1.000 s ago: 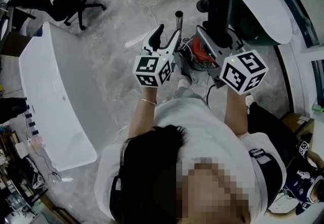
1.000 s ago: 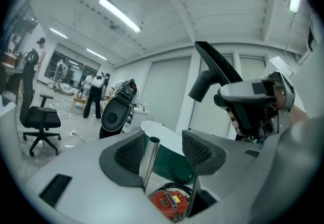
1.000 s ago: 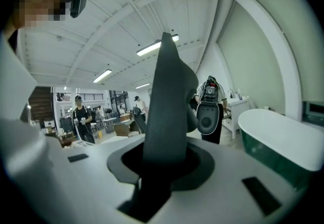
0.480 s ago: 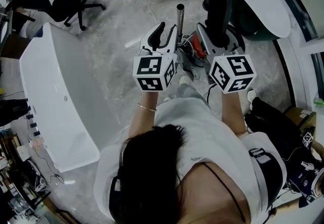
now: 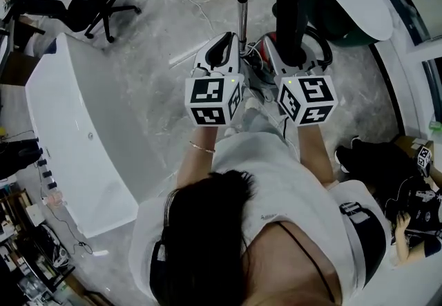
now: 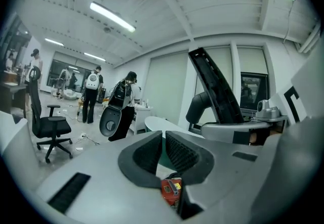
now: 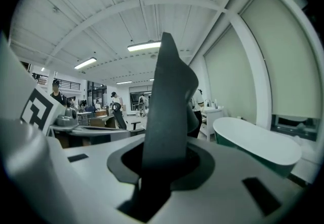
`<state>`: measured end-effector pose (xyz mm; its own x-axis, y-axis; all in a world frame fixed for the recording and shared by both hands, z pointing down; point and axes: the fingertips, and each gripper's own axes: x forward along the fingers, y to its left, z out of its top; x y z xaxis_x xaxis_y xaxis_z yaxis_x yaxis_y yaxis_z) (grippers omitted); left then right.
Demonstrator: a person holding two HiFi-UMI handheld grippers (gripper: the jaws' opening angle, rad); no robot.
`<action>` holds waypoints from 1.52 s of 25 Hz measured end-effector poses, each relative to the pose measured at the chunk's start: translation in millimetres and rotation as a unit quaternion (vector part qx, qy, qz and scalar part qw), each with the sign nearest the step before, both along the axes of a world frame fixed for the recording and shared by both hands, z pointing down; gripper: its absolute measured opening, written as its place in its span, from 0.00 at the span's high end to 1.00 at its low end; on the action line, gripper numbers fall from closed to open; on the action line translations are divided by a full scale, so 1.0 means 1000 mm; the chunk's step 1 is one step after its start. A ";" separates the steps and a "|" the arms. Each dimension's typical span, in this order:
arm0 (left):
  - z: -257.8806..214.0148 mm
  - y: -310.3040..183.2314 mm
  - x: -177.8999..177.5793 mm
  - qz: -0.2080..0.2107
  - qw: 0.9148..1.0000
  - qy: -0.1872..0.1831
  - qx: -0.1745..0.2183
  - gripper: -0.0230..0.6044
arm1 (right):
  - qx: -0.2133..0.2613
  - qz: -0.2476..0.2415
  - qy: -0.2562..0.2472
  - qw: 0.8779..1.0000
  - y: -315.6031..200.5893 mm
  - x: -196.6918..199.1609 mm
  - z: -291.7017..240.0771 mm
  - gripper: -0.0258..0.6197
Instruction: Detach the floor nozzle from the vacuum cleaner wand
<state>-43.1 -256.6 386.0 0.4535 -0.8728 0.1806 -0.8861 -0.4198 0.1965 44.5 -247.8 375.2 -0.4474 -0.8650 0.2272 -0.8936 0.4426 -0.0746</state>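
- The right gripper has its jaws pinching the upright black floor nozzle.
- The left gripper has just been closing its jaws; they are almost together, with nothing between them.
- The wand stands bare-topped just ahead of the left jaws, so detaching looks done. Next, set the nozzle down.

Lower end of metal wand hidden behind left gripper.

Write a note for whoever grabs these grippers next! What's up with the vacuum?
Left gripper: jaws have just been closing, now shut, nothing between them.
Right gripper: shut on the vacuum's black upright part.
Metal wand: stands upright just ahead of the left gripper, ungripped.
Floor nozzle: not clearly in view, so separation is unconfirmed.
Left to do: probably grip the wand and pull the pieces apart.
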 end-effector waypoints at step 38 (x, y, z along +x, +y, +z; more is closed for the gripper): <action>0.014 0.062 0.009 0.027 0.999 -0.027 0.006 0.95 | -0.031 0.029 0.026 0.999 0.062 -0.008 0.037 0.79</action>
<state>-34.0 -194.5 400.3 0.4895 -0.8496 0.1963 -0.8715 -0.4688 0.1440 36.5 -186.1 412.2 -0.3836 -0.8726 0.3022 -0.9208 0.3865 -0.0525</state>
